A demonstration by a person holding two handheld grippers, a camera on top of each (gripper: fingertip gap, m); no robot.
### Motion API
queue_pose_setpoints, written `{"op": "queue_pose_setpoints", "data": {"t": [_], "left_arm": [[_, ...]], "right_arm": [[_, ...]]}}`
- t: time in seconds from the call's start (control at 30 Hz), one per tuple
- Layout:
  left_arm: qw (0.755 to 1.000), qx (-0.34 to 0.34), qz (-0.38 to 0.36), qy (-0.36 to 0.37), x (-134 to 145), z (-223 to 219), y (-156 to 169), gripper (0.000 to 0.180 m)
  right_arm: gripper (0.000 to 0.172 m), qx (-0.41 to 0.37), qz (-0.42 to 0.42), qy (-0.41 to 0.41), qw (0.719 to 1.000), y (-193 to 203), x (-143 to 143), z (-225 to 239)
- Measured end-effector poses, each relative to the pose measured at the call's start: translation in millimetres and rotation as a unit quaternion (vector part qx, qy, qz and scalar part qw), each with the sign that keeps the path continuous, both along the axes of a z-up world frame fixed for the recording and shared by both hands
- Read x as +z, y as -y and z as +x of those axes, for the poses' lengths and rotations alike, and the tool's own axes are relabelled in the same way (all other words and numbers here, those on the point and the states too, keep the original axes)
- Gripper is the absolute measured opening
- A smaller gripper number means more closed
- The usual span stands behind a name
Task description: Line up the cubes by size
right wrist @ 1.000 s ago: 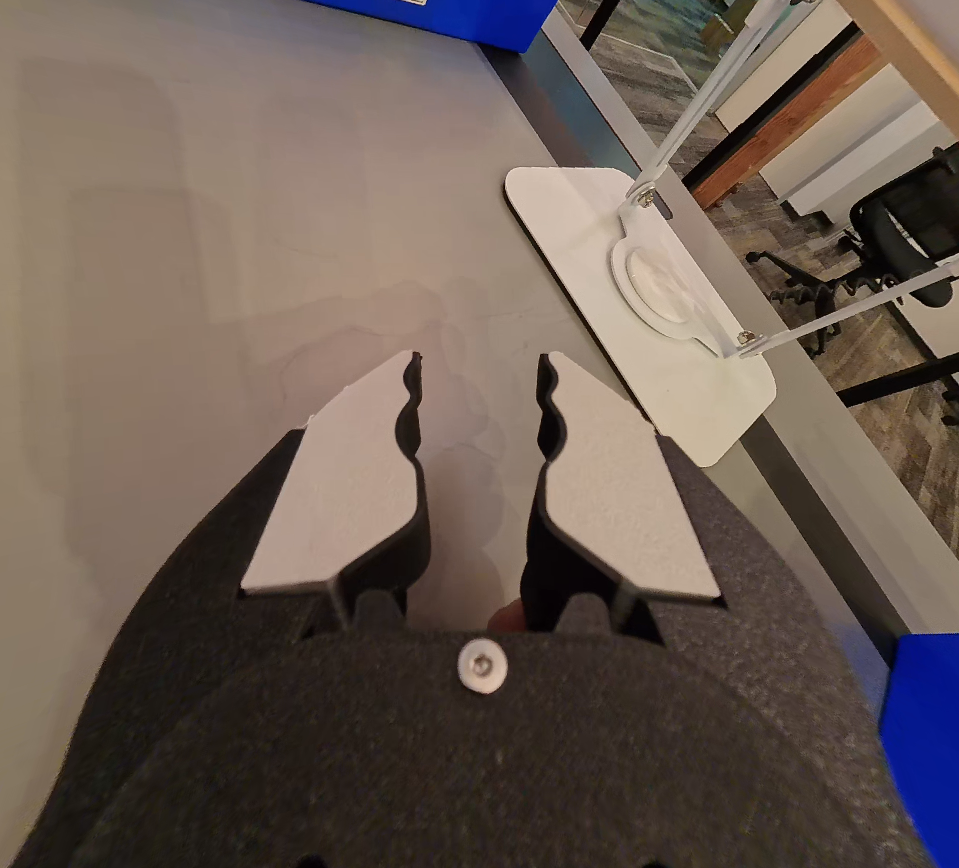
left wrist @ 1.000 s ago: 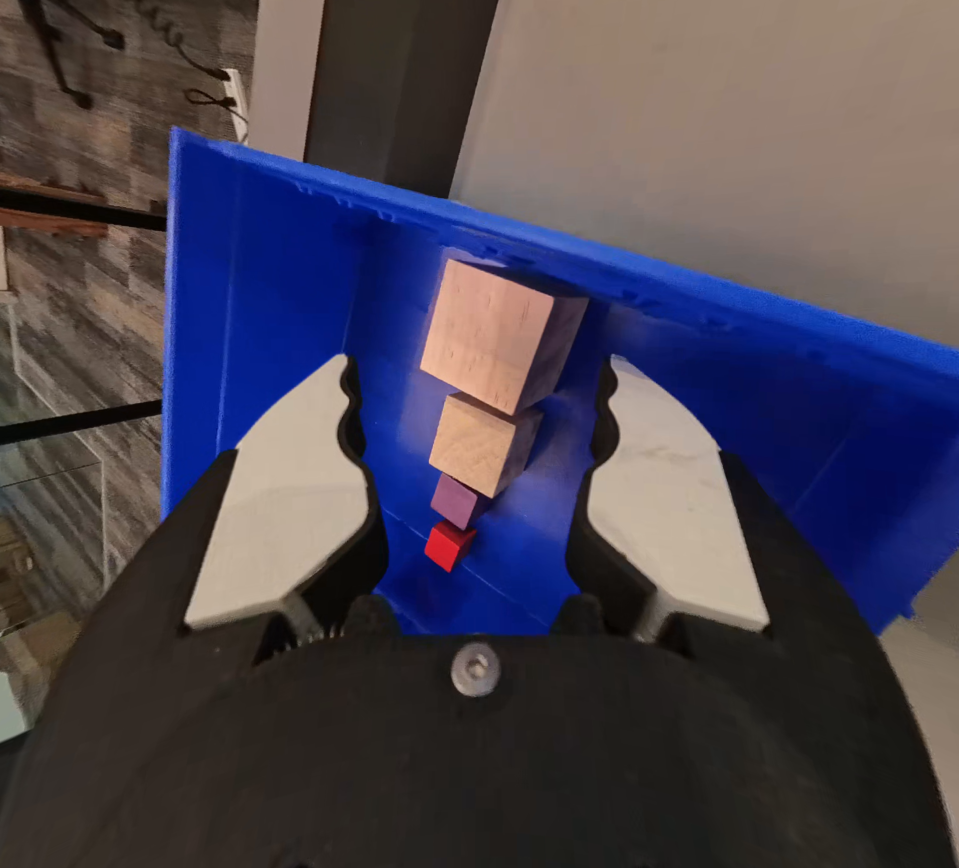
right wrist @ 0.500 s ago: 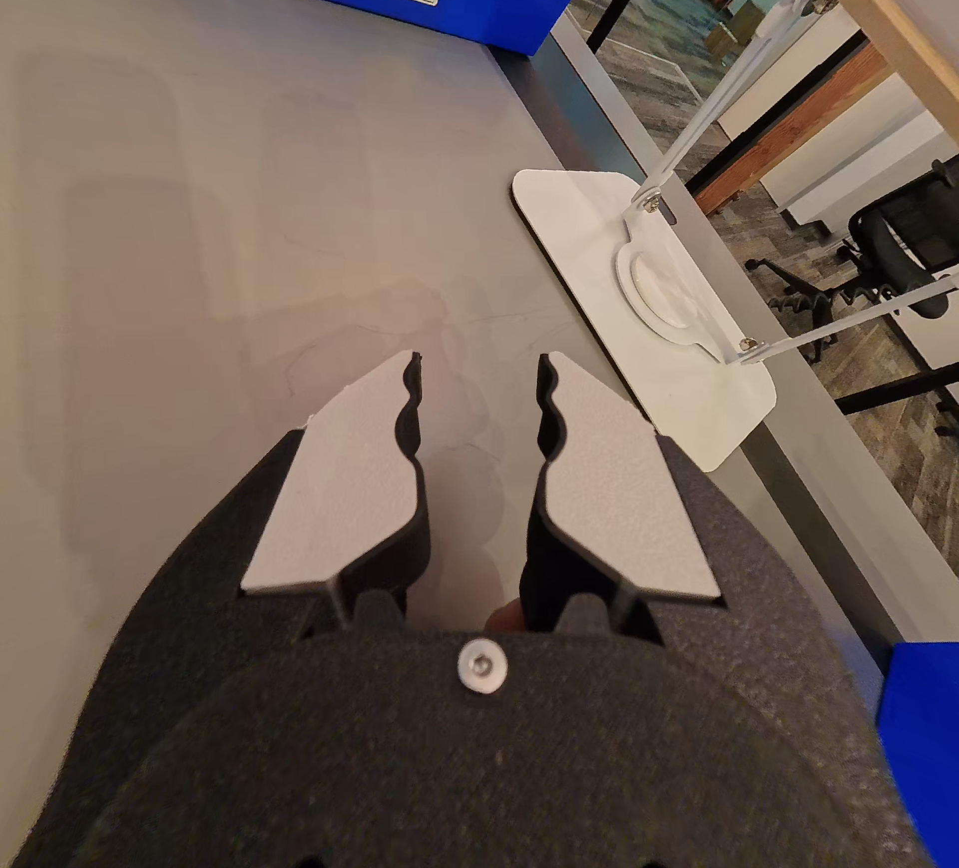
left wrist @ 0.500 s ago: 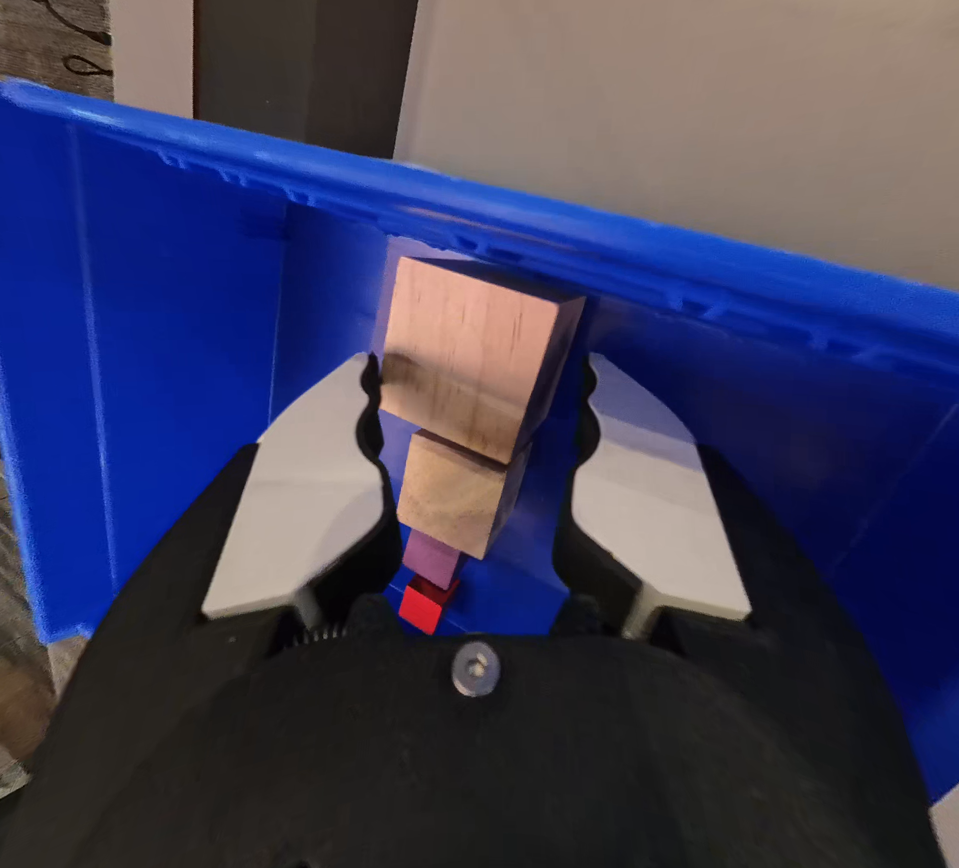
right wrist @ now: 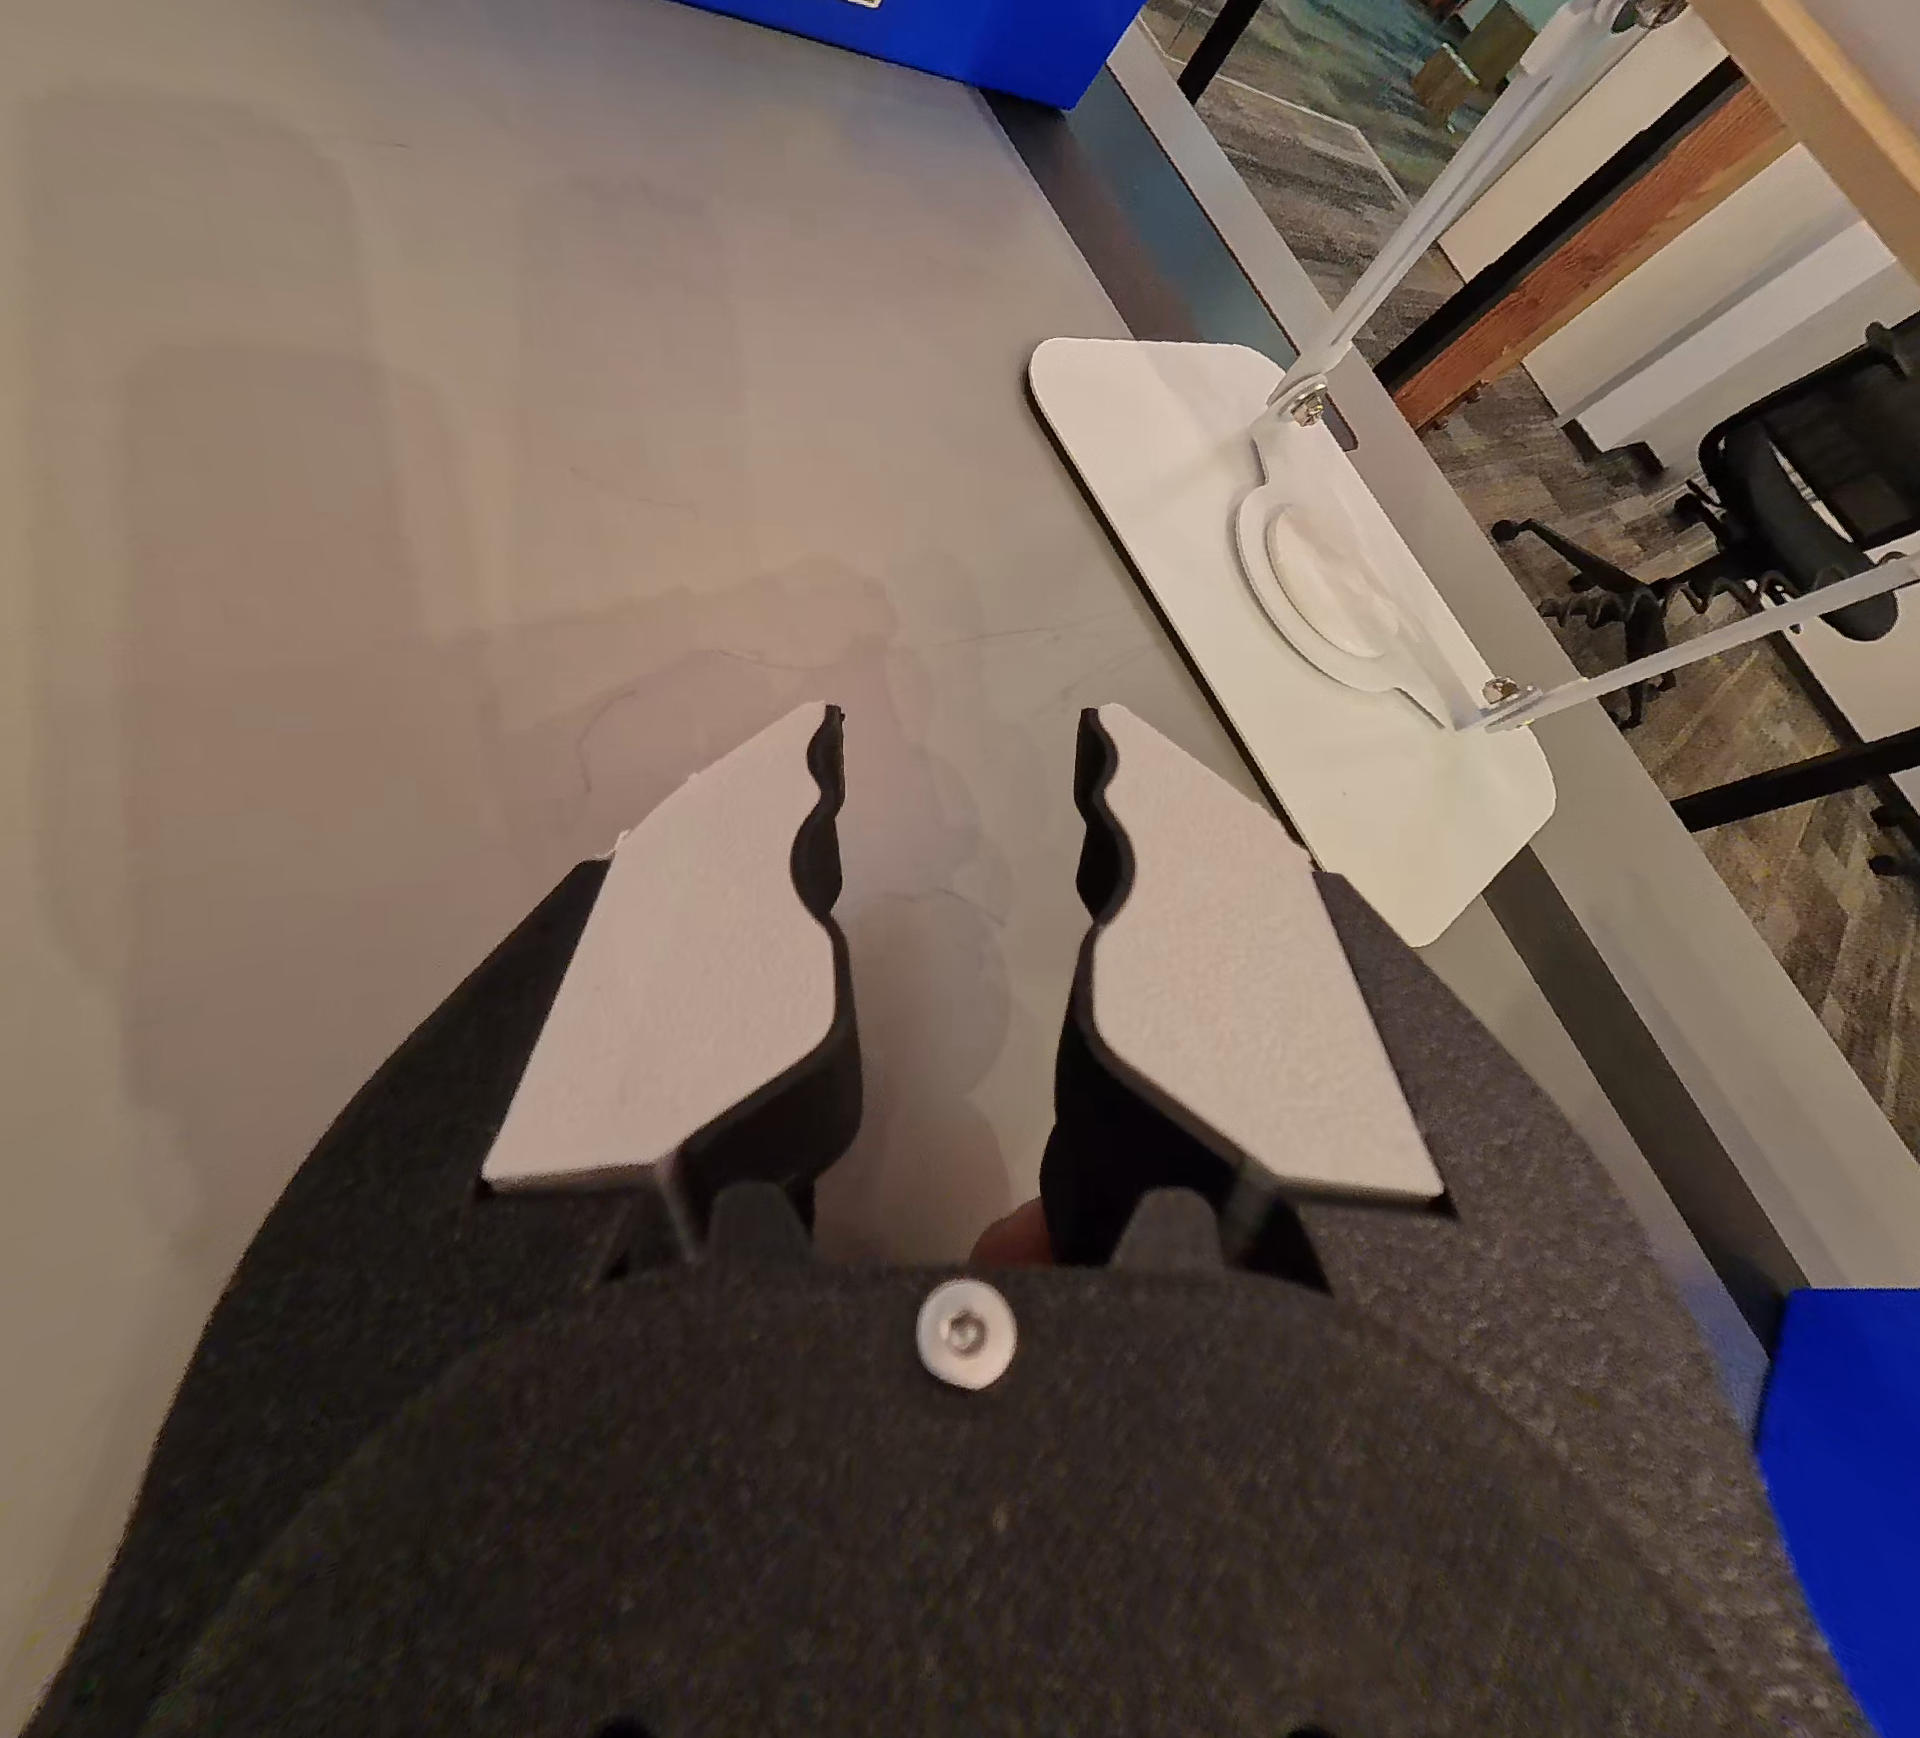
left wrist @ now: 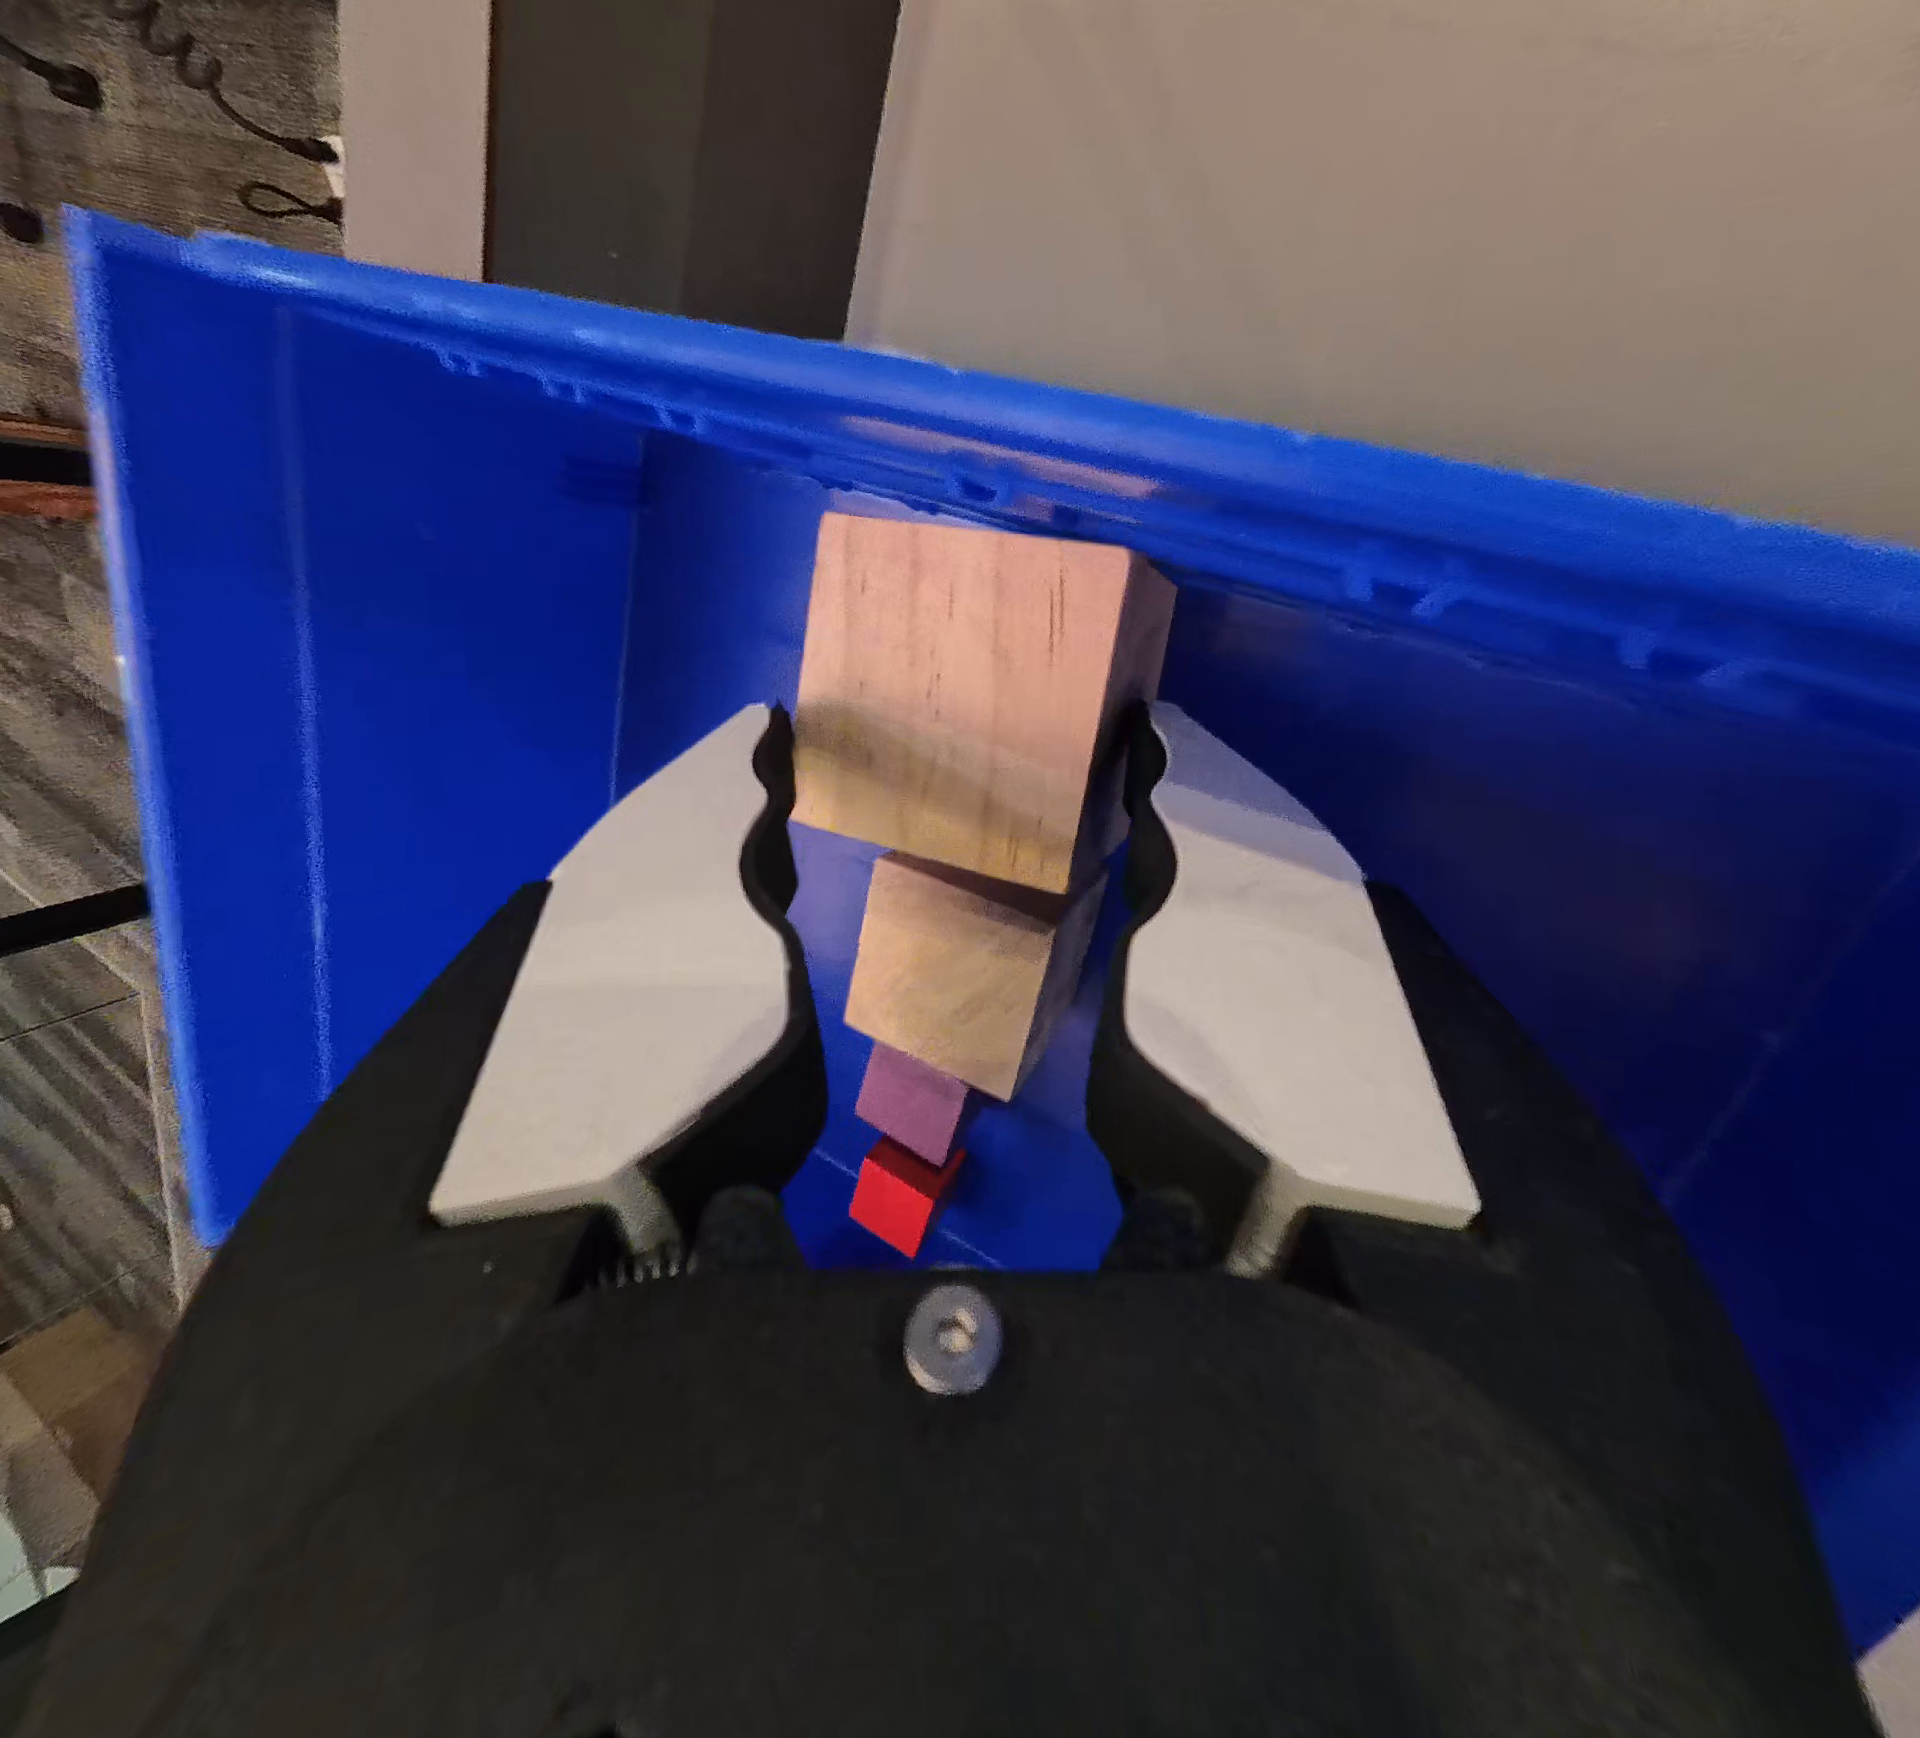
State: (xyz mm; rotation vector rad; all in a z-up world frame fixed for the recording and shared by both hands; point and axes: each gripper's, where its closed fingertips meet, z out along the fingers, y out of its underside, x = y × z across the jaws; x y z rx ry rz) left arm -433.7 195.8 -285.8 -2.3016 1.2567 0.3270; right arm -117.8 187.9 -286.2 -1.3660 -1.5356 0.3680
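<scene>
The left gripper [left wrist: 954,732] is inside the blue bin [left wrist: 364,701], and its two fingertips are closed against the sides of the largest wooden cube [left wrist: 956,691]. The tips hold only the near lower part of this cube, not its middle. The four cubes lie in one row on the bin floor: the largest cube is against the far wall, then the medium wooden cube [left wrist: 951,982], then the purple cube [left wrist: 912,1112], and the red cube [left wrist: 896,1205] is nearest.

The right gripper [right wrist: 956,732] hovers over the grey bench [right wrist: 468,441], with its jaws apart and nothing between them.

I think the main risk is the shallow hold. If the large cube is lifted now, it may turn between the tips or slip out. The medium cube seems to touch it, so a careless pull may drag it and push the two small cubes out of line. The bin wall behind also leaves little room.
</scene>
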Motion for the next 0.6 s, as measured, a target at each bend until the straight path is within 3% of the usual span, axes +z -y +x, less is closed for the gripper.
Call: {"op": "queue_pose_setpoints", "data": {"t": [0.33,0.6], "left_arm": [[0.998,0.01,0.056,-0.001,39.0,-5.3,6.7,0.058],[0.997,0.015,0.077,-0.01,54.0,-8.7,10.8,0.058]], "right_arm": [[0.043,-0.001,-0.001,-0.001,1.0,-0.3,0.3,-0.1],[0.043,0.0,0.001,0.001,1.0,0.1,-0.2,-0.3]]}}
